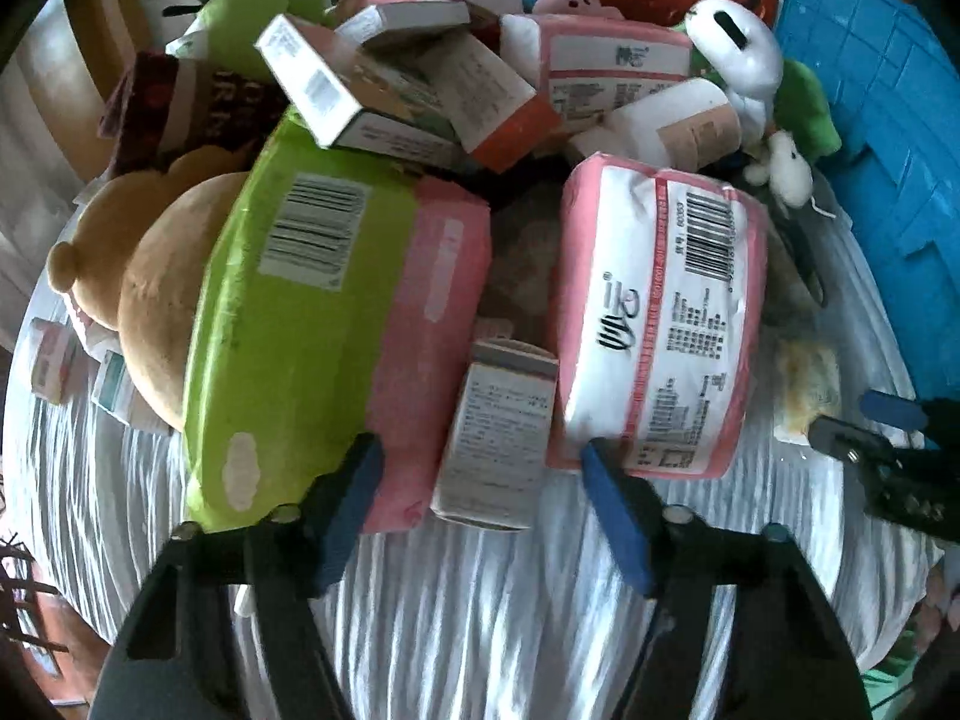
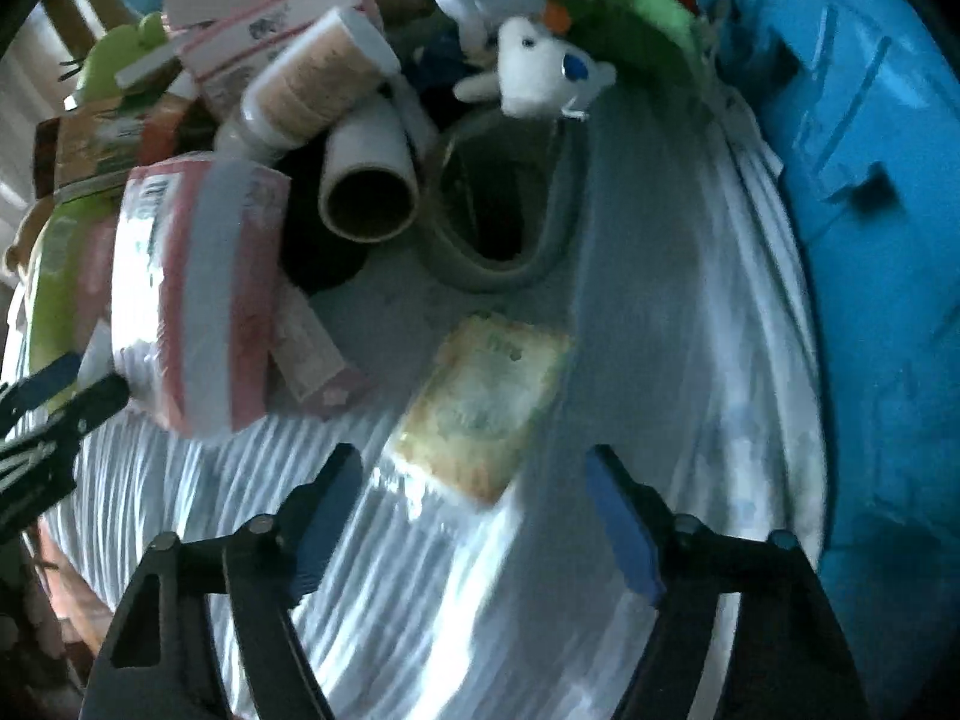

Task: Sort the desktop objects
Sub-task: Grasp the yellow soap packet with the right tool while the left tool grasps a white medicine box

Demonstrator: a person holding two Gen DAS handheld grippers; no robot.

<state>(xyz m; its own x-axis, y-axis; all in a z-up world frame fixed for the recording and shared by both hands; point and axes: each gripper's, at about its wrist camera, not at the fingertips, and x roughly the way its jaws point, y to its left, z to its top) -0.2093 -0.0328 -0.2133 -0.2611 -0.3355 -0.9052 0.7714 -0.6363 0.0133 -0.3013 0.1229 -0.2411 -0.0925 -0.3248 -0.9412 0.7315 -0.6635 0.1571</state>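
Two grippers, jaws apart w/ nothing clamped: left gripper (image 1: 480, 474) astride small carton (image 1: 501, 435), right gripper (image 2: 474, 480) over crinkly square packet (image 2: 480, 402) on ribbed cloth (image 2: 420, 600).

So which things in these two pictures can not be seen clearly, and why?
- Small box, left wrist view: its print is too small to read.
- Dark thing behind the pink pack, left wrist view: mostly hidden by the pack.
- Yellow packet, right wrist view: blurred, its label unreadable.
- Blue crate, right wrist view: cut off by the picture's edge, inside not shown.
- Brown plush toy, left wrist view: partly covered by the green pack.
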